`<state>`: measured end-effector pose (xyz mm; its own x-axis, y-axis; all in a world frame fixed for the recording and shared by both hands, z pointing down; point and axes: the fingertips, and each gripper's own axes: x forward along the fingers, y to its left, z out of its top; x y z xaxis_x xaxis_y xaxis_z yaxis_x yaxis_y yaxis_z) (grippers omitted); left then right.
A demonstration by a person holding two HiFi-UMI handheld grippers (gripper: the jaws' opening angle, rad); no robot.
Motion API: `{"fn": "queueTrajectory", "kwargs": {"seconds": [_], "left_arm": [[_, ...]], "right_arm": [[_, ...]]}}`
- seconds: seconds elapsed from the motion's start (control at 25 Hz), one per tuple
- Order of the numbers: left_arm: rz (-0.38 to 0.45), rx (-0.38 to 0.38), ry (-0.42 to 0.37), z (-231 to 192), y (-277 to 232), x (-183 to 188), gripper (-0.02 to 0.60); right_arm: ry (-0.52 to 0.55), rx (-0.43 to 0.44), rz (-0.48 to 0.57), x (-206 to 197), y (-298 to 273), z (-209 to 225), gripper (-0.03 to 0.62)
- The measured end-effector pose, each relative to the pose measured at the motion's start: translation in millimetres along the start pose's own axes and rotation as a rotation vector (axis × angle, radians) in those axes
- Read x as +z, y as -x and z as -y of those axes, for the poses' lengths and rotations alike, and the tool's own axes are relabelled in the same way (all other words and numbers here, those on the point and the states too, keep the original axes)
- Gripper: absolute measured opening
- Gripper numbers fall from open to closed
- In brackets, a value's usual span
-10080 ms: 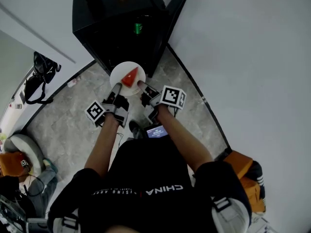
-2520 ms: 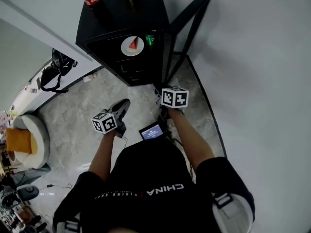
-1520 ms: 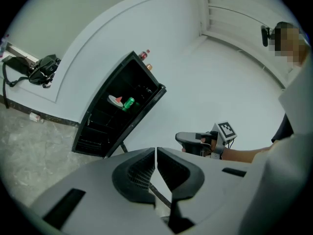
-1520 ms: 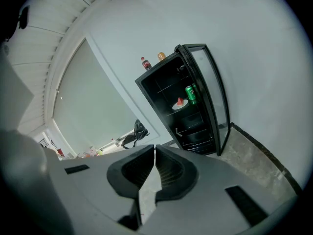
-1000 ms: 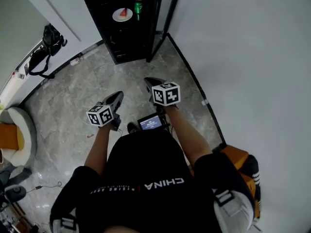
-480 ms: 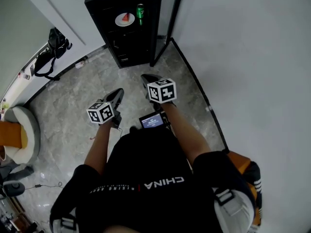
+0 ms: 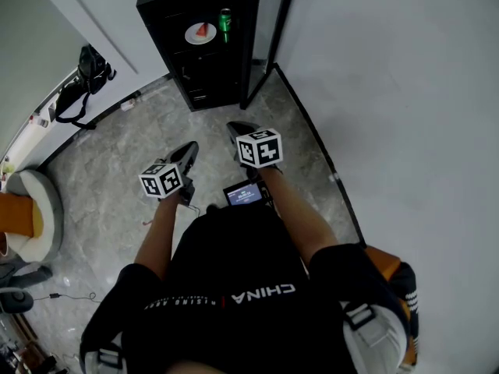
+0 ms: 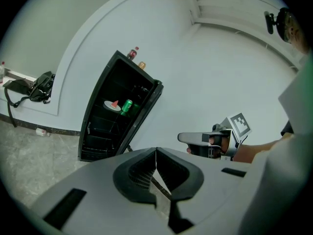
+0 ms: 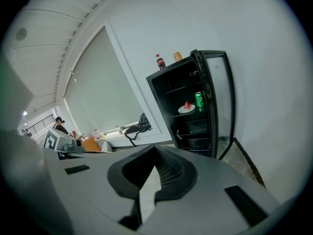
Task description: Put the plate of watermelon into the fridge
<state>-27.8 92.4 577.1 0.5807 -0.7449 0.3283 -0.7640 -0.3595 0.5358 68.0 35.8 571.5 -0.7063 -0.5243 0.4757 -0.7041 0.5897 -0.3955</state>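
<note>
1. Your left gripper (image 8: 156, 151) has its fingers pressed together, tip against tip, and nothing sits between them.
2. Your right gripper (image 9: 155, 149) is the same: its fingers are closed on each other and it is empty.
3. In the head view you hold both grippers low in front of you over the grey marbled floor (image 7: 117, 154). They are side by side, and both noses aim toward the fridge (image 7: 210, 80).
4. The plate of watermelon (image 7: 201, 33) lies on an upper shelf inside the black fridge, with the red wedge resting on it. It is well apart from both pairs of fingers, and neither gripper touches it.
5. A green can (image 7: 225, 19) stands just beside the plate on that shelf, on the side nearer the door.
6. The glass door (image 7: 269, 37) stands open, swung out toward the white wall.
7. Two bottles (image 9: 159, 61) stand on top of the fridge.
8. A black bag (image 7: 82, 84) rests against the wall on your left, well away from the fridge.
</note>
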Motion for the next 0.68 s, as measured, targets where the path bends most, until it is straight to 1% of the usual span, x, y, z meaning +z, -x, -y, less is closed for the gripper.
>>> {"fn": "queueTrajectory", "kwargs": {"seconds": [0.4,0.68], "left_arm": [[-0.003,-0.013,-0.044,7.8,-4.4,1.5,0.014],[-0.006,-0.012,-0.046,7.5,-5.9,-0.9,0.014]], "right_arm": [[-0.013,0.001,0.022,3.0,5.1,3.2,0.017],[-0.015,0.008,0.021,1.4,4.1,4.8,0.017]]}}
